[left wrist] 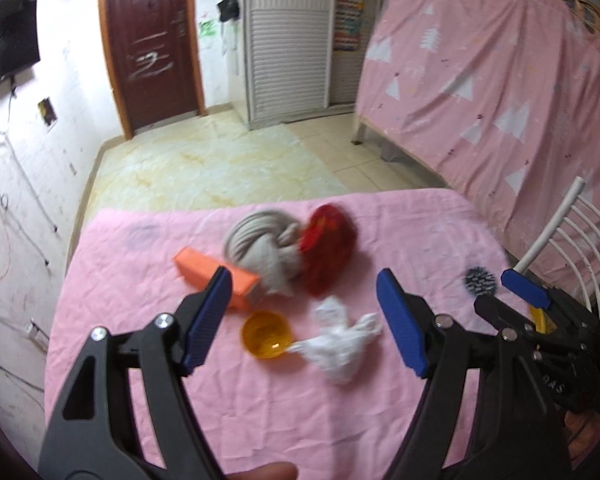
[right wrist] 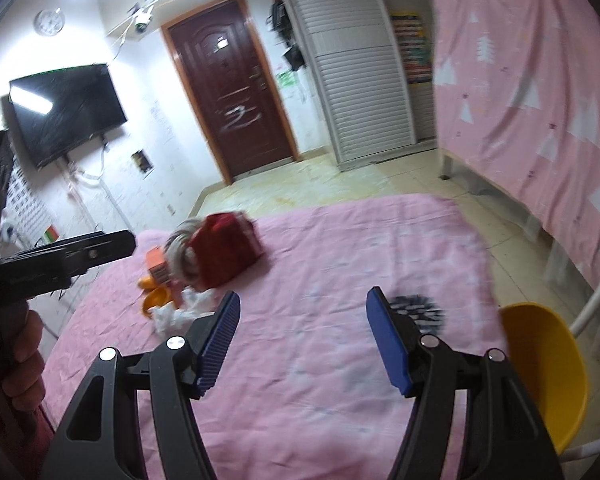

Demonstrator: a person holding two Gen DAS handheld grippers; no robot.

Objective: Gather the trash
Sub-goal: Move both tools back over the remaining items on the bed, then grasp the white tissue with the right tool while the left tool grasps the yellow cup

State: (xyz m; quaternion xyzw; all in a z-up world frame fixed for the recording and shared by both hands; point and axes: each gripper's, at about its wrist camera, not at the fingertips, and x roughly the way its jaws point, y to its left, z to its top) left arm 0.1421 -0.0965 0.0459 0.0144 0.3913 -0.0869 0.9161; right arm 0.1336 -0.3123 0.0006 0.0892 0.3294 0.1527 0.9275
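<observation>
A pink quilted cloth-covered table (left wrist: pixel 140 280) carries a crumpled white tissue wad (left wrist: pixel 342 342) at its centre, a small orange plastic bowl (left wrist: pixel 266 334) touching it at nine o'clock. Left gripper (left wrist: pixel 304 318) and right gripper (right wrist: pixel 302 340) both gape, holding nothing. No writing is legible.

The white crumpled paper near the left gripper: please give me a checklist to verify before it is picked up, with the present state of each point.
1. Left gripper open: ok, its jaws stand wide apart.
2. Left gripper empty: ok, nothing between the jaws.
3. White crumpled paper lined up: ok, it lies on the pink cloth just ahead, between the fingers.
4. Paper free of neighbours: not ok, the small orange bowl touches or nearly touches its left end.
5. Right gripper out of the way: ok, open and empty, off to the right near the black spiky brush.
6. Yellow bin ready to receive: cannot tell, only part shows.
</observation>
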